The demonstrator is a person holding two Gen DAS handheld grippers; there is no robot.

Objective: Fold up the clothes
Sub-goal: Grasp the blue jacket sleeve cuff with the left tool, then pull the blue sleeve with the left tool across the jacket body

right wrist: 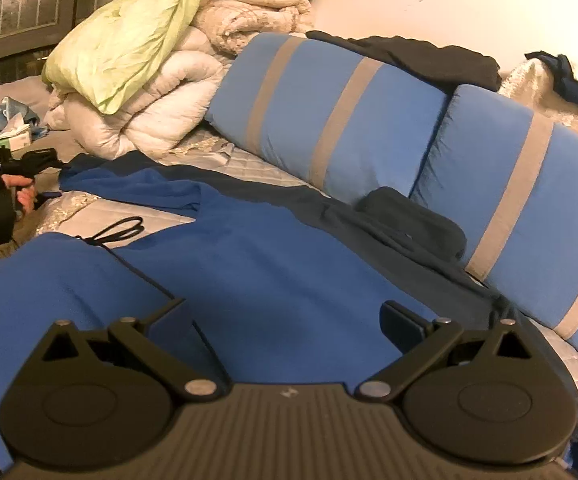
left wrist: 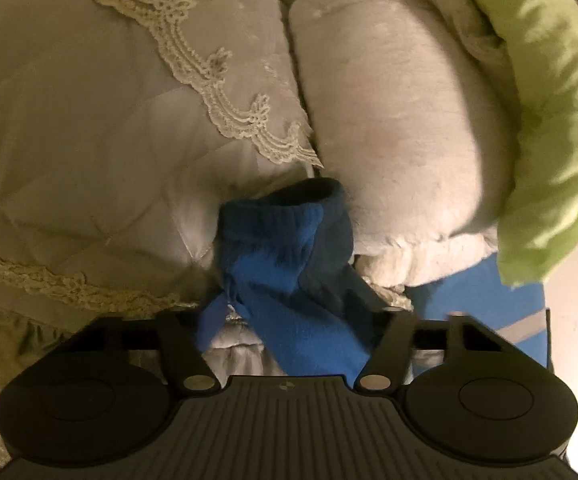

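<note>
A blue fleece top (right wrist: 269, 248) with dark navy panels lies spread on the bed, one sleeve (right wrist: 129, 184) stretched out to the far left. In the left wrist view the sleeve's ribbed cuff (left wrist: 285, 240) is bunched between the jaws of my left gripper (left wrist: 285, 304), which is shut on it; the fabric hides the fingertips. In the right wrist view the left gripper (right wrist: 45, 162) appears small at the sleeve's end, held by a hand (right wrist: 23, 194). My right gripper (right wrist: 285, 316) hovers open just above the top's body, nothing between its fingers.
Folded white quilts (right wrist: 149, 120) under a green cover (right wrist: 129, 52) stand behind the sleeve. Two blue pillows with grey stripes (right wrist: 329, 120) line the wall side, with dark clothes (right wrist: 409, 56) on them. A black cord (right wrist: 121, 232) lies on the lace-trimmed bedspread (left wrist: 89, 120).
</note>
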